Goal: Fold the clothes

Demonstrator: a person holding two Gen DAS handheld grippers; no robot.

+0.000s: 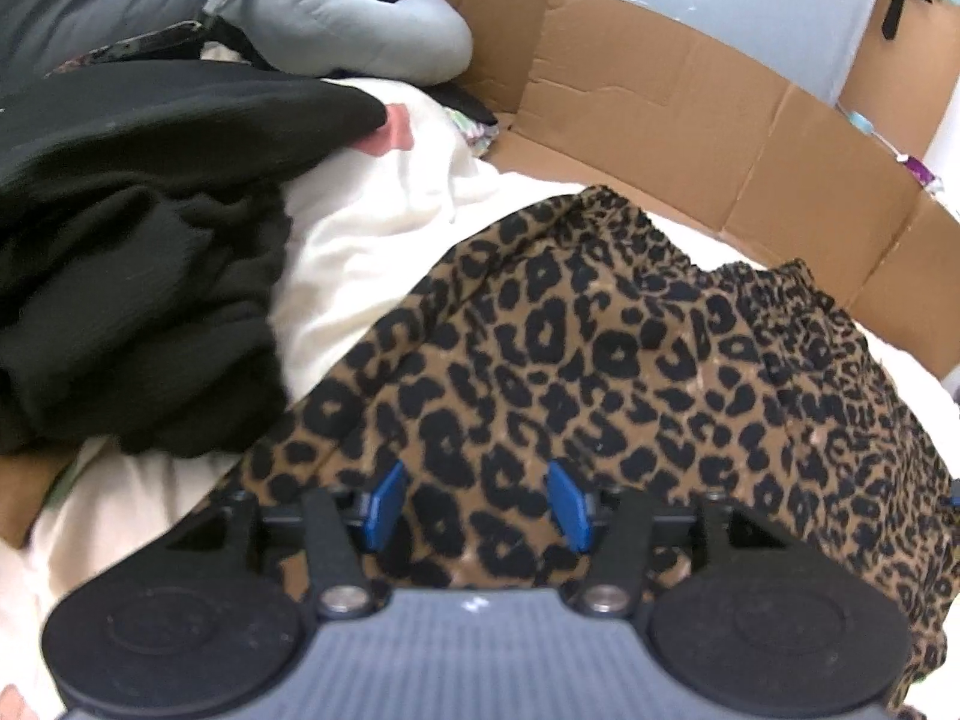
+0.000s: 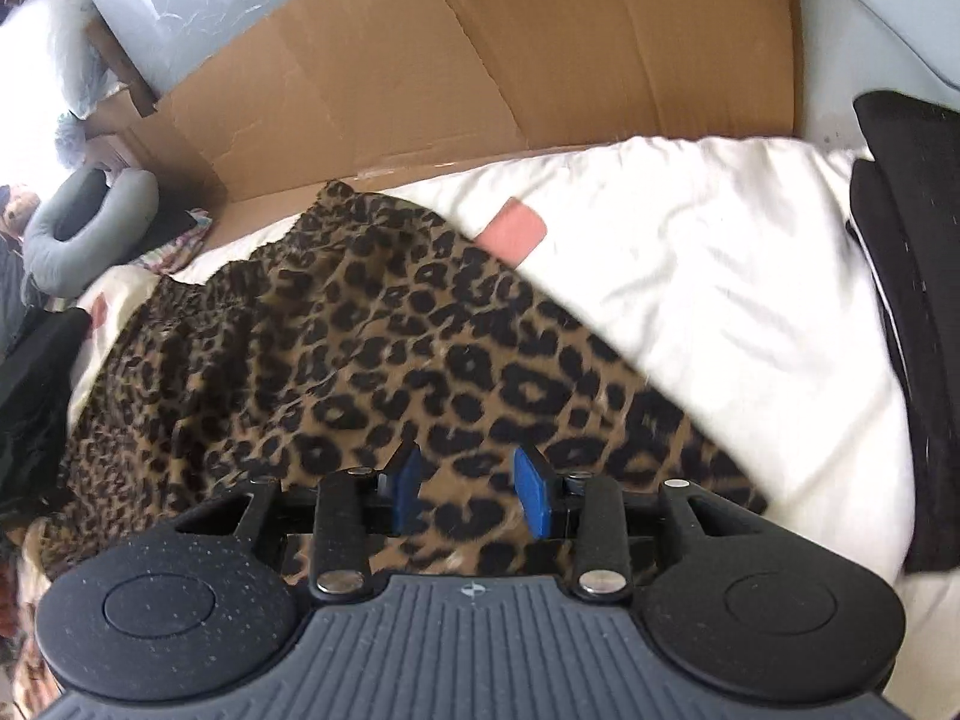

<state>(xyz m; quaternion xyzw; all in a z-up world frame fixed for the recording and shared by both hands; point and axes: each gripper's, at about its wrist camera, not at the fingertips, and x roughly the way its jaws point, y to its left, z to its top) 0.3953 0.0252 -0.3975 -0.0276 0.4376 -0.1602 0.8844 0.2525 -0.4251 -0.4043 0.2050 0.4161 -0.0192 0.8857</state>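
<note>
The leopard-print garment (image 1: pixel 600 360) is lying spread over the white bedding (image 1: pixel 360 240), w/ its gathered elastic edge (image 1: pixel 690 240) sitting at the end nearest the flattened cardboard (image 1: pixel 720 138) and its plain end lying at the grippers, so its long axis is running from the grippers away toward the cardboard; in the right wrist view that axis is slanting, gathered end up-left of the gripper, near the cardboard (image 2: pixel 480 60). The left gripper (image 1: pixel 474 504) is hovering over the garment's near end, blue pads (image 1: pixel 384 504) standing roughly half apart, nothing pinched btwn them, just print showing through the gap. The right gripper (image 2: pixel 468 492) is hanging over the same end of the garment (image 2: pixel 360 360), jaws standing partway apart, fabric visible btwn the blue pads (image 2: pixel 534 498) but not clamped; whether the tips are touching the cloth, can't tell, frames are blurry. A heap of black clothing (image 1: pixel 132 276) is sitting just left of the garment, overlapping the bedding. Beyond that heap, a grey neck pillow (image 1: pixel 336 18) is resting well clear of the garment. A pink patch (image 2: pixel 516 234) on the bedding (image 2: pixel 720 300) is peeking out right at the garment's edge. More folded black clothes (image 2: pixel 918 300) are stacked well right of the garment, past the white bedding.
</note>
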